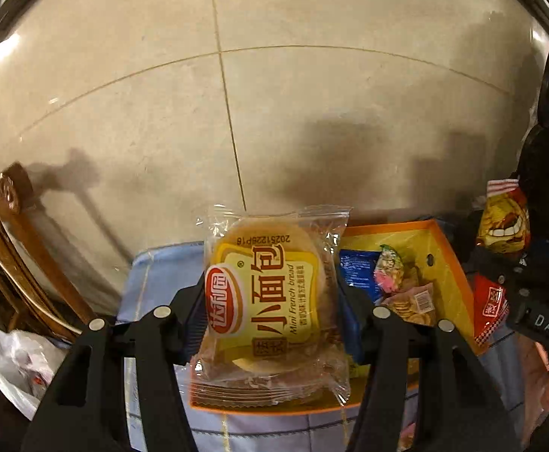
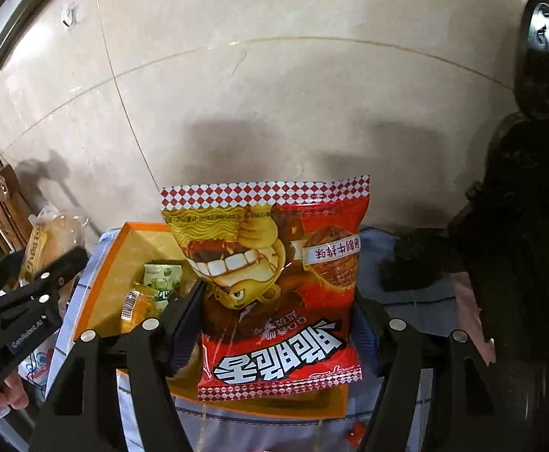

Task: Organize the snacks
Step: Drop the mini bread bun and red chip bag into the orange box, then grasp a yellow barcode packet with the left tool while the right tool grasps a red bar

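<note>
My left gripper (image 1: 270,301) is shut on a clear packet of mini French bread with a yellow label (image 1: 270,286), held up in front of the orange box (image 1: 451,260). My right gripper (image 2: 278,309) is shut on a red noodle-snack bag with a cartoon face (image 2: 274,282), also lifted over the orange box (image 2: 101,282). The left wrist view shows that red bag (image 1: 504,226) at the right edge. In the right wrist view the bread packet (image 2: 48,245) shows at the left. The box holds a blue packet (image 1: 357,271), a biscuit packet (image 1: 413,305) and a green sweet packet (image 2: 161,278).
The box stands on a blue checked cloth (image 1: 153,282) against a beige tiled wall. A carved wooden chair (image 1: 22,245) and a white plastic bag (image 1: 18,369) are at the left. A dark bulky object (image 2: 519,226) stands at the right. A hand (image 2: 6,391) grips the left tool.
</note>
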`<state>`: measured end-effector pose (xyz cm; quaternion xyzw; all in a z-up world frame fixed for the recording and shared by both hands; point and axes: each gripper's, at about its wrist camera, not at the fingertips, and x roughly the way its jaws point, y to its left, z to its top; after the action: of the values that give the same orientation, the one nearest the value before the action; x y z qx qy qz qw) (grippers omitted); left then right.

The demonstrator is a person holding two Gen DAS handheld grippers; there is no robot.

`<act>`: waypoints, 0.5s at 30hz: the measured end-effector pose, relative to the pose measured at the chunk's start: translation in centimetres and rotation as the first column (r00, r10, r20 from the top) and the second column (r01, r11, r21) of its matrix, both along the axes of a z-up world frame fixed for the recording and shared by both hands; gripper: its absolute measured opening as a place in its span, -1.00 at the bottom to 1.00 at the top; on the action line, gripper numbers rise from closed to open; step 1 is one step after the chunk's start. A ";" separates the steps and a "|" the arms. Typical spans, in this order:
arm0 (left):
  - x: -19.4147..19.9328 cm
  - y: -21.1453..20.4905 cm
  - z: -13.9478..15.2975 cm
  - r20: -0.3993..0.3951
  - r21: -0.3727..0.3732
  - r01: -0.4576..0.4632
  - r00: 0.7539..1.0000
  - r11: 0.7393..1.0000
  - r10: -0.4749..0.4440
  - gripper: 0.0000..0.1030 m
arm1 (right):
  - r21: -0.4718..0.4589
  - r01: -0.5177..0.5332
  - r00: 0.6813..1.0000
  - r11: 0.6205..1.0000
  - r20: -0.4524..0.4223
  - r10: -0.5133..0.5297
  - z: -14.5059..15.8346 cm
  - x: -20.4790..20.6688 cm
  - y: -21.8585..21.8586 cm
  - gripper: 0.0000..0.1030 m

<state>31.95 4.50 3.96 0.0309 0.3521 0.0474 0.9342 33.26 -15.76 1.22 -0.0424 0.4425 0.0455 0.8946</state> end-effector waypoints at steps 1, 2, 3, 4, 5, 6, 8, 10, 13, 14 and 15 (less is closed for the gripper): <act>0.0 -0.3 -0.1 0.004 0.011 0.010 1.000 1.000 -0.010 0.08 | -0.006 -0.007 1.000 1.000 -0.018 0.006 -0.4 0.6 0.3 0.33; 0.1 -0.4 -0.2 0.000 0.014 0.018 1.000 1.000 -0.018 0.08 | -0.013 -0.008 1.000 1.000 -0.016 0.008 -0.5 0.7 0.4 0.33; 0.3 -0.6 -0.3 -0.009 0.020 0.022 1.000 1.000 -0.022 0.08 | -0.021 -0.008 1.000 1.000 -0.008 0.008 -0.6 1.0 0.3 0.33; 0.5 -0.7 -0.5 -0.014 0.025 0.016 1.000 1.000 -0.016 0.08 | -0.029 -0.010 1.000 1.000 0.006 0.011 -0.5 1.0 0.3 0.33; 0.6 -0.7 -0.6 -0.019 0.026 0.011 1.000 1.000 -0.010 0.08 | -0.023 -0.022 1.000 1.000 0.015 0.022 -0.5 1.1 0.4 0.34; 0.8 -0.5 -0.7 -0.019 0.007 0.019 1.000 1.000 -0.019 0.08 | -0.012 -0.033 0.999 0.999 0.017 0.033 -0.4 1.1 0.6 0.35; 0.7 -0.3 -0.7 -0.008 0.011 0.023 1.000 1.000 -0.023 0.91 | -0.007 -0.066 0.997 0.998 0.026 0.066 -0.4 1.4 0.8 0.92; 0.5 -0.2 -0.9 0.011 0.068 0.000 1.000 0.998 -0.001 0.92 | -0.071 -0.038 0.997 0.997 0.066 0.043 -0.4 1.3 0.8 0.93; -0.8 -0.2 -1.7 0.004 0.111 0.048 0.999 0.993 -0.049 0.92 | -0.110 -0.023 0.998 0.994 0.049 0.029 -0.1 0.2 0.0 0.93; -1.5 0.0 -1.9 -0.001 0.110 0.050 0.999 0.993 -0.050 0.92 | -0.110 -0.025 0.998 0.994 0.051 0.030 0.0 -0.5 -0.5 0.93; -2.5 0.3 -2.3 -0.013 0.101 0.055 0.998 0.993 -0.054 0.92 | -0.115 -0.032 0.998 0.993 0.051 0.038 0.1 -1.3 -1.1 0.93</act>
<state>29.48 4.80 1.65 0.0881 0.3530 0.0395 0.9306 31.95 -16.86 1.29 -0.1025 0.4197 0.0345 0.9012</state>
